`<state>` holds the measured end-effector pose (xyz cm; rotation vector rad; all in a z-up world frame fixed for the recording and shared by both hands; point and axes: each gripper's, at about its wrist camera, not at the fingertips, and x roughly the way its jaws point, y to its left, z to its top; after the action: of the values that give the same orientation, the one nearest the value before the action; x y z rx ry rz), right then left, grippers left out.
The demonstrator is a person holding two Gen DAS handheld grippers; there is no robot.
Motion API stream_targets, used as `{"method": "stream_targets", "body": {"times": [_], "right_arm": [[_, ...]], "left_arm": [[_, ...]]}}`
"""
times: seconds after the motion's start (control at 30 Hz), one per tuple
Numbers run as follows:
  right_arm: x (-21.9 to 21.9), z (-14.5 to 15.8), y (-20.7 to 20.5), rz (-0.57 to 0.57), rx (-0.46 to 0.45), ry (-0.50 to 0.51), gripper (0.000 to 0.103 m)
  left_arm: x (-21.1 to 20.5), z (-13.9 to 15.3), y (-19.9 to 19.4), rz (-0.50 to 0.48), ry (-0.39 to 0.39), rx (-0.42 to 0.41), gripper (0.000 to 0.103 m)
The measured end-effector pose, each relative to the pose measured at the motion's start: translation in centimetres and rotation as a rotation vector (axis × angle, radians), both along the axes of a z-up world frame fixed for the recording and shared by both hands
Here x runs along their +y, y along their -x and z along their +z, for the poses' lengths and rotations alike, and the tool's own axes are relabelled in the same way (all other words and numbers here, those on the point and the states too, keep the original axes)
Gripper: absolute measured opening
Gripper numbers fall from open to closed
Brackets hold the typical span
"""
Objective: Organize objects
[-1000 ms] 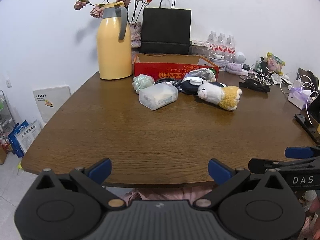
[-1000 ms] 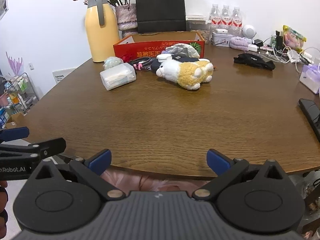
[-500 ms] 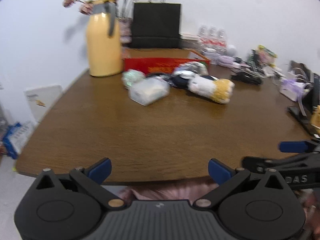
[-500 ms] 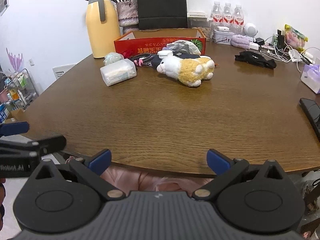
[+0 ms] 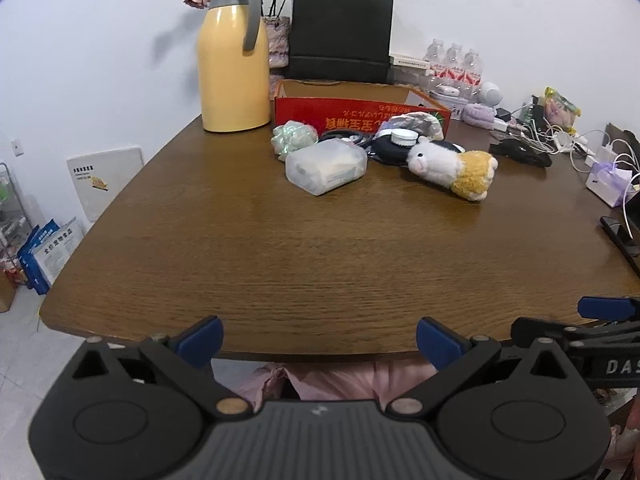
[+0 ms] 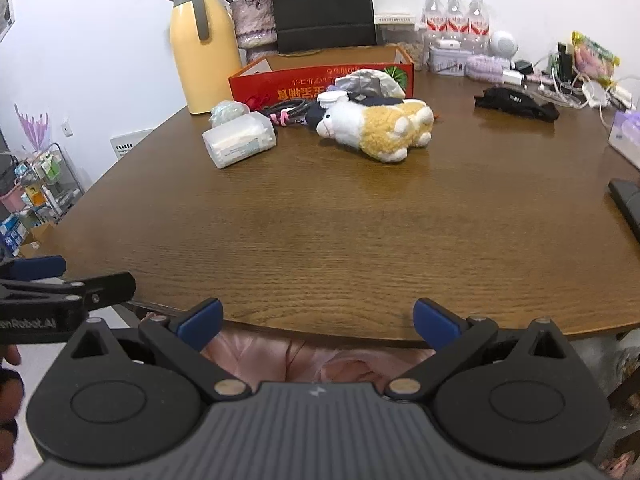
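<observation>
Left tongs (image 5: 318,338): spread wide, empty, hovering at the near edge of the tabletop (image 5: 320,248).
Right tongs (image 6: 316,320): also wide apart, gripping nothing, at the same near edge, just right of the left tongs.
Plush alpaca (image 6: 376,126): lying on its side far ahead of both tongs, a little right of center, white head pointing left.
Clear plastic box (image 5: 326,165): ahead and slightly left of the plush, close to it but apart.
Green crinkled bundle (image 5: 294,138): just behind the clear box, touching or nearly so.
Red cardboard box (image 5: 360,114): open-topped, beyond the plush and the clear box.
Yellow thermos jug (image 5: 234,58): upright, far ahead to the left, beside the red box.
Black paper bag (image 5: 340,36): standing behind the red box, against the wall.
</observation>
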<state>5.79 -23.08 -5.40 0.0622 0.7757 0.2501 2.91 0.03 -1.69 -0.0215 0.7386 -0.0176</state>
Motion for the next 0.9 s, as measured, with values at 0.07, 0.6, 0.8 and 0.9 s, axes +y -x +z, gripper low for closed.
{"method": "stream_targets", "body": {"times": [0.07,0.6,0.8,0.9], "right_arm": [[-0.1,0.1,0.1,-0.006,-0.007,0.001,0.103],[-0.2,-1.1,-0.5,-0.023,-0.008,0.032,0.103],[0.0,-2.9,-3.2,-0.025,0.029,0.06,0.103],[0.1,-2.3,-5.7,-0.018,0.029,0.1,0.103]], "left_arm": [[0.0,0.0,0.2,-0.01,0.002,0.001,0.103],[-0.3,-0.3,-0.4,-0.016,-0.014,-0.026,0.103],[-0.1,-0.2,-2.9,0.015,-0.001,-0.112,0.103],[0.1,0.9,-6.1,0.0,-0.025,-0.101,0.103]]}}
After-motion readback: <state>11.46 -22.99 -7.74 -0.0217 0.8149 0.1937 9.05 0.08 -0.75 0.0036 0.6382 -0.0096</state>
